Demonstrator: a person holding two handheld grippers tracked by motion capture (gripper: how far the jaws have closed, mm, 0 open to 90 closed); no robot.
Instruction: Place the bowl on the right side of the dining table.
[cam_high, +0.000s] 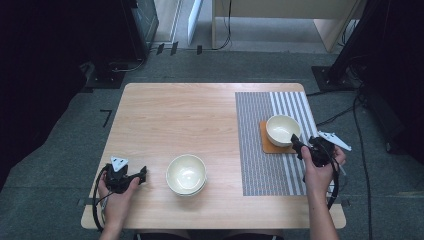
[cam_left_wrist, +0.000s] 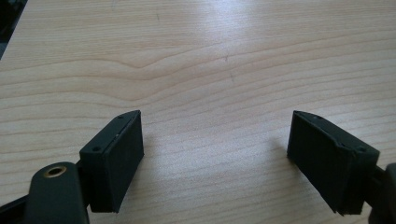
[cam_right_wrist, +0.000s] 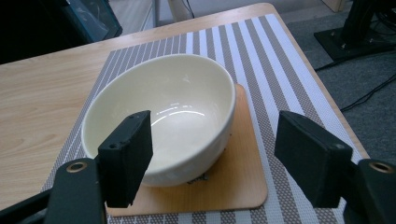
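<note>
A cream bowl (cam_high: 282, 129) (cam_right_wrist: 173, 107) stands upright on a square wooden coaster (cam_high: 270, 146) (cam_right_wrist: 233, 179), which lies on a grey striped placemat (cam_high: 260, 165) (cam_right_wrist: 280, 70). My right gripper (cam_high: 296, 142) (cam_right_wrist: 212, 158) is open just beside the bowl's near right side. One jaw stands in front of the bowl's inside and the other is out over the mat, with neither pad pressing on it. A second cream bowl (cam_high: 186, 173), which looks stacked on another, sits at the table's front middle. My left gripper (cam_high: 142, 174) (cam_left_wrist: 215, 158) rests open to its left over bare wood, holding nothing.
The wooden table (cam_high: 175, 115) (cam_left_wrist: 187, 70) has bare surface across its left and back. The placemat covers the right side up to the table's edge. Beyond the table are grey carpet, cables (cam_high: 360, 125) and dark equipment stands (cam_high: 345, 65).
</note>
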